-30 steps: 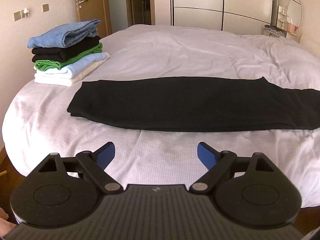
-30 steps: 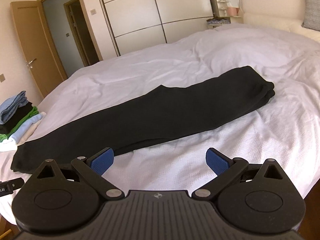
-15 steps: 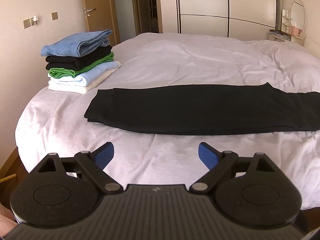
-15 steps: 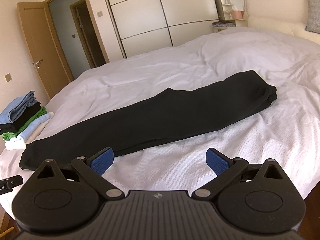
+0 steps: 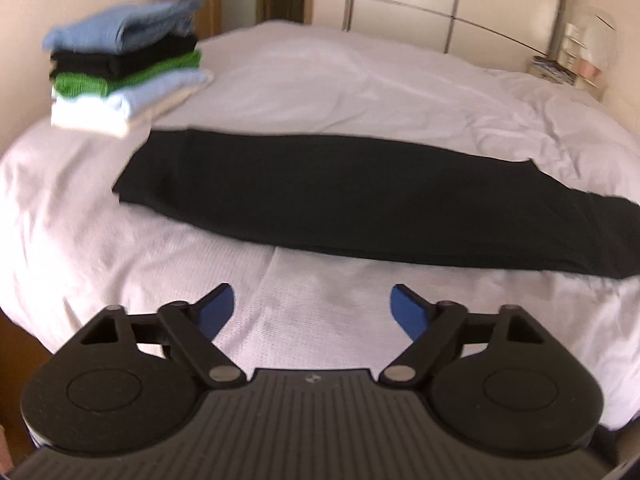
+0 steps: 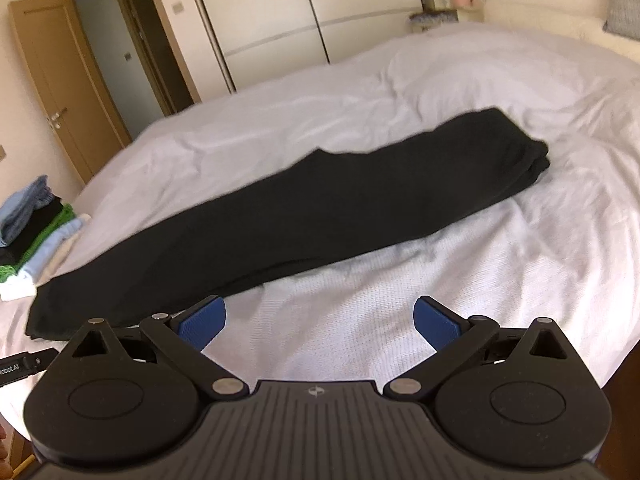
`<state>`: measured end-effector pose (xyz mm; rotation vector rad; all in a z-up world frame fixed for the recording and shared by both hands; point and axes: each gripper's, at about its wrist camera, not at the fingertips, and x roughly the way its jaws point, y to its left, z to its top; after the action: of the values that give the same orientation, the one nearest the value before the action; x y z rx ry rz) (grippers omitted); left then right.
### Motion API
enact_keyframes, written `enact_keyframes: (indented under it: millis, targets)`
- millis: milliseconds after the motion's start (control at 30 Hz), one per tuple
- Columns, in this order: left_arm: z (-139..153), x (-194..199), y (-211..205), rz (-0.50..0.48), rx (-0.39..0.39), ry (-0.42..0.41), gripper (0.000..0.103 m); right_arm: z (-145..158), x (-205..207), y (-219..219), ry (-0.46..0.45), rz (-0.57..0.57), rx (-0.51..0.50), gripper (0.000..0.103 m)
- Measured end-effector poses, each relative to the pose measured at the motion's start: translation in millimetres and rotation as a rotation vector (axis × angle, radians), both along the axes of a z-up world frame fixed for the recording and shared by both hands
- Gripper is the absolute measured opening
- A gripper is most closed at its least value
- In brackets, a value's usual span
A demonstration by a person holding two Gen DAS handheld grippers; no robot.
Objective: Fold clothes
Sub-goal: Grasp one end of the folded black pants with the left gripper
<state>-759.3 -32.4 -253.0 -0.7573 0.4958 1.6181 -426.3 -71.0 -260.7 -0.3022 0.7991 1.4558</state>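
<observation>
A long black garment [image 5: 360, 200] lies flat across the white bed [image 5: 320, 80], folded lengthwise into a narrow strip. In the right wrist view the black garment [image 6: 300, 216] runs from lower left up to a thicker bunched end at the right. My left gripper [image 5: 314, 310] hovers open over the bare sheet, short of the garment's near edge. My right gripper [image 6: 320, 318] is open too, just in front of the garment's near edge, with nothing between its blue pads [image 6: 202, 320].
A stack of folded clothes [image 5: 120, 64], blue, black, green, pale blue and white, sits at the bed's far left corner, also seen as the stack [image 6: 32, 232] in the right wrist view. Wardrobe doors [image 6: 300, 20] and a wooden door [image 6: 52, 92] stand behind the bed.
Both grippers have moved closer to the bed and the garment, which now looks larger. The left view has swung a little. Both stay open.
</observation>
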Motion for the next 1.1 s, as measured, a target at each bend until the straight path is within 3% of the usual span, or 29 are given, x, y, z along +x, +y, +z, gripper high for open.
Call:
enact_keyframes:
  millis: [100, 267, 400, 567, 800, 1000, 1033, 1067, 1100]
  targets:
    - [-8, -24, 13, 0.044, -0.004, -0.074, 0.071, -7, -1, 28, -0.003, 0.024, -0.039, 0.103]
    - [-26, -91, 29, 0.148, 0.05, -0.318, 0.046, -17, -3, 62, 0.002, 0.055, -0.075, 0.103]
    - [-49, -147, 32, 0.28, 0.113, -0.539, 0.044, -32, 0, 78, 0.017, 0.035, -0.113, 0.103]
    - [-69, -184, 35, 0.384, 0.192, -0.668, 0.044, -53, 3, 93, 0.035, 0.012, -0.176, 0.103]
    - [-97, -202, 46, 0.465, 0.25, -0.771, 0.043, -61, 5, 108, 0.022, 0.013, -0.202, 0.103]
    - [-99, -200, 56, 0.475, 0.28, -0.744, 0.043, -63, 11, 119, 0.012, 0.003, -0.211, 0.103]
    - [-96, -196, 59, 0.469, 0.28, -0.717, 0.036, -64, 11, 121, 0.01, 0.001, -0.212, 0.103]
    - [-90, -190, 64, 0.452, 0.269, -0.665, 0.019, -64, 12, 123, 0.008, 0.0, -0.213, 0.103]
    - [-84, -183, 69, 0.435, 0.258, -0.612, 0.008, -64, 14, 123, 0.009, 0.0, -0.213, 0.103]
